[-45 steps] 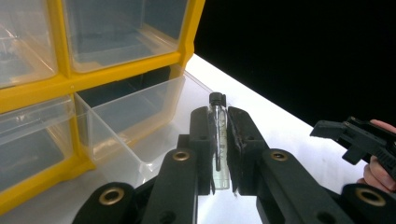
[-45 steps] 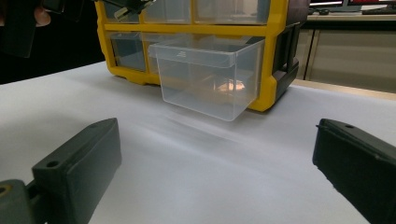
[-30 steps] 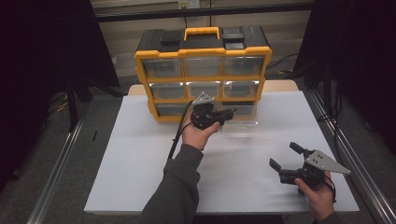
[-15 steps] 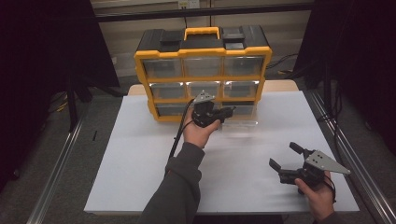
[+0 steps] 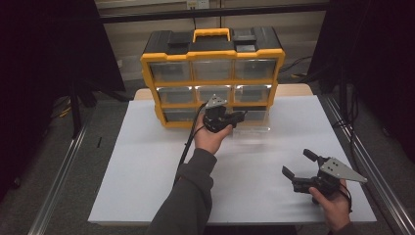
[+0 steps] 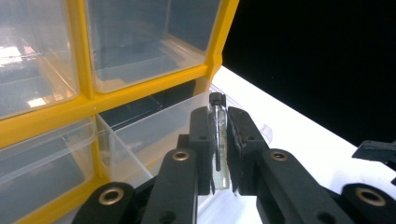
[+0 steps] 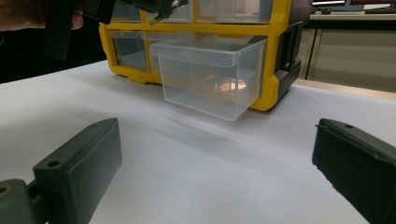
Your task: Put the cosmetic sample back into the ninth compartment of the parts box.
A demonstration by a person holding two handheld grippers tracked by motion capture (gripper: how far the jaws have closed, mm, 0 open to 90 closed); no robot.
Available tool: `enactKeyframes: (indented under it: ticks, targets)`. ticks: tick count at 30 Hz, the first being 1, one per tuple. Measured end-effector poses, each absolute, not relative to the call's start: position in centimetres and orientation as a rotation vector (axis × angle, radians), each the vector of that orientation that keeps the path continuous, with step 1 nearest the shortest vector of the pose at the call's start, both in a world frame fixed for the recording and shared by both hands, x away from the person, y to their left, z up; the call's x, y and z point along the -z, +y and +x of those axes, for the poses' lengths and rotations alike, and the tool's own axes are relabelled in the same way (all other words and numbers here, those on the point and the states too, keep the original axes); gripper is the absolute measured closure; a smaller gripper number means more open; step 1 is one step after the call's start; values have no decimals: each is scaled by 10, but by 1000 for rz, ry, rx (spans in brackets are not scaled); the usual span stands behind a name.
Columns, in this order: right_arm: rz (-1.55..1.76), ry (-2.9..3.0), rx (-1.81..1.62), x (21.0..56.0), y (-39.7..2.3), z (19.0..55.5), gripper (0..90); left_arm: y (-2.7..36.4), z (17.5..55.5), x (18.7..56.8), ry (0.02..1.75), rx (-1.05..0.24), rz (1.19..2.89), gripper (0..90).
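At centre frame in the high view, the left gripper [image 5: 238,117] has its jaws clenched on a small glass vial [image 6: 218,140], upright between them above the pulled-out clear drawer [image 7: 210,74] of the yellow organiser [image 5: 213,78]. At lower right, the right gripper [image 5: 299,164] rests with jaws spread, empty, above the white counter [image 5: 147,171].

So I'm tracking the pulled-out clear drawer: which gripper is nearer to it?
Left. The left gripper is right over the open drawer, holding a small vial. The right gripper hovers open over the white table, well short of it.
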State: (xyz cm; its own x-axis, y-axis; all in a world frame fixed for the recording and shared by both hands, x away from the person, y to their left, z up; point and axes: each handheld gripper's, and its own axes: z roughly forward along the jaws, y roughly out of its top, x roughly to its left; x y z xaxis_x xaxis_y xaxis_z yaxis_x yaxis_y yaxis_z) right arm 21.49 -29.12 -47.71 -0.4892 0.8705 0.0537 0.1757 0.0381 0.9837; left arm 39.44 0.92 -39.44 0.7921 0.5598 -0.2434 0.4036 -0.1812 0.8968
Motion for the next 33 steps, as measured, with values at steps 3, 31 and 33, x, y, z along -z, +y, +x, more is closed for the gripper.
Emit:
enactKeyframes:
  ticks: [3, 31, 33]
  targets:
    - [1062, 1724, -1495, 477, -291, 215, 10, 8, 395, 395, 750, -176, 1809, 814]
    - [1055, 1730, -1497, 477, -290, 215, 10, 2, 403, 402, 759, -211, 1816, 814]
    - [1055, 1729, -1497, 477, -290, 215, 10, 2, 404, 402, 754, -214, 1818, 814]
